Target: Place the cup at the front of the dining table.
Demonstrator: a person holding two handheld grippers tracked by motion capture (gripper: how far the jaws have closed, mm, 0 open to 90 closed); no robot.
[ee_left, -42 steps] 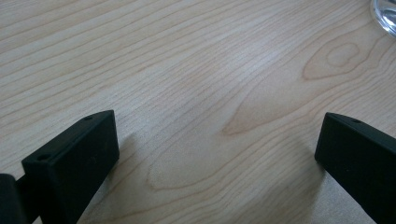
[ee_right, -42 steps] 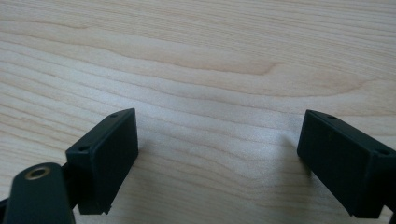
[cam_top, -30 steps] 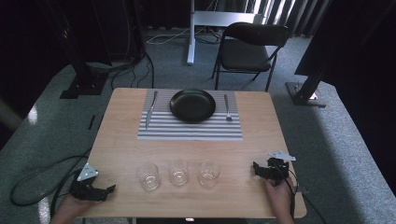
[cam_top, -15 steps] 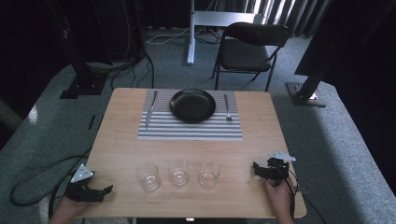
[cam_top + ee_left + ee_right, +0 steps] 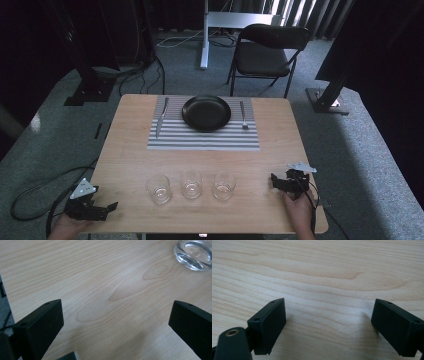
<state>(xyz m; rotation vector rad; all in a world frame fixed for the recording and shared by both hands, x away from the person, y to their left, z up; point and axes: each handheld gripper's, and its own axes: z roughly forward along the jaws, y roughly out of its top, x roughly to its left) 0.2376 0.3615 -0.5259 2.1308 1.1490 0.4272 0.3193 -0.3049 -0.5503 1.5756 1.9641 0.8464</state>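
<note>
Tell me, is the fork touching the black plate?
Apart. In the high view, the fork lies on the striped mat to the right of the plate, with a strip of mat showing between them.

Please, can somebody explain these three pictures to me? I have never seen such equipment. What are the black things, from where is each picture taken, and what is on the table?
A person sits at a wooden table holding a hand tool in each hand: the left gripper and the right gripper. The high view looks down from above. Each of the other two pictures comes from a camera on one gripper, looking past its two black fingers at the wood. Both grippers are open and hold nothing. On the table lie a striped placemat with a black plate, a knife and a fork, and nearer, three empty glasses.
</note>
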